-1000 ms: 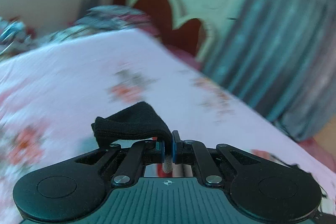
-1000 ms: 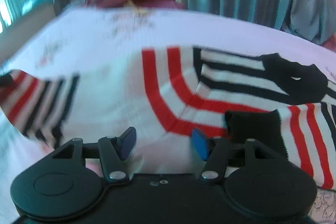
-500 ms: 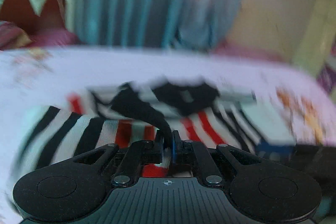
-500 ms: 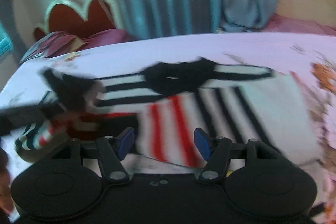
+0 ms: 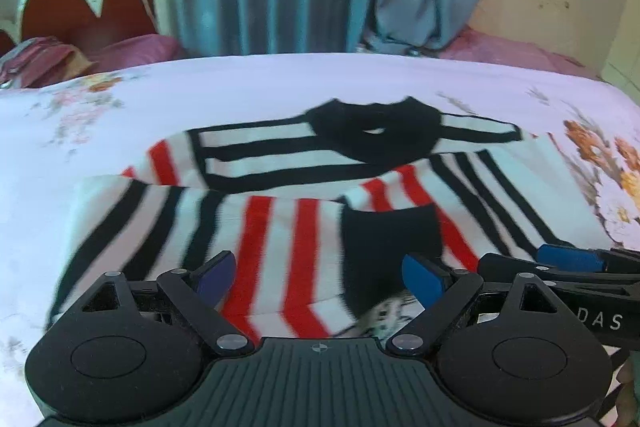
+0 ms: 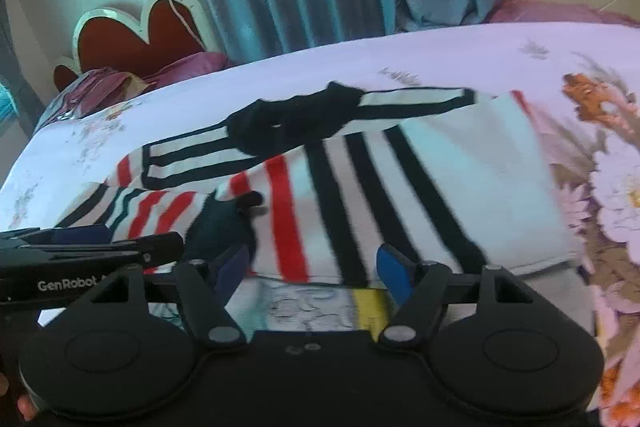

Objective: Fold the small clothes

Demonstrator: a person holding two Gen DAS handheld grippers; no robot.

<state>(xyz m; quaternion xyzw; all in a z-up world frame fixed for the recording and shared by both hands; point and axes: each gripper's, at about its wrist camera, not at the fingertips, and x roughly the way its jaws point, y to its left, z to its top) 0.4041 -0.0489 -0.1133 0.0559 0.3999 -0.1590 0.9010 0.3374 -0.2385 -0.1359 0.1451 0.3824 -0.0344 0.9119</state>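
The left gripper (image 5: pixel 318 277) stands spread wide, its jaws having just opened; nothing is pinched between its blue pads (image 5: pixel 423 277). Half a second ago the same pads were pressed together on the black cuff (image 5: pixel 390 239) of the sleeve. That cuff now lies flat on the body of the striped sweater (image 5: pixel 280 227), just ahead of the gripper. The sleeve is therefore released and laid across the garment.

The right gripper (image 6: pixel 312 269) is also spread, its jaws having just opened a little further, with no cloth between the pads. It hovers over the near hem of the striped sweater, close beside the left gripper.

The striped sweater lies spread on the bed (image 5: pixel 248 83), collar (image 5: pixel 374 131) toward the far edge and hem toward the near edge, roughly midway across. The left-hand sleeve is folded inward over the front. In the right wrist view the other side also appears turned in, though motion blur prevents a firm reading.

Judgement: the sleeve fold is complete. The next step is probably a fold of the body, which calls for a fresh grasp by both grippers.
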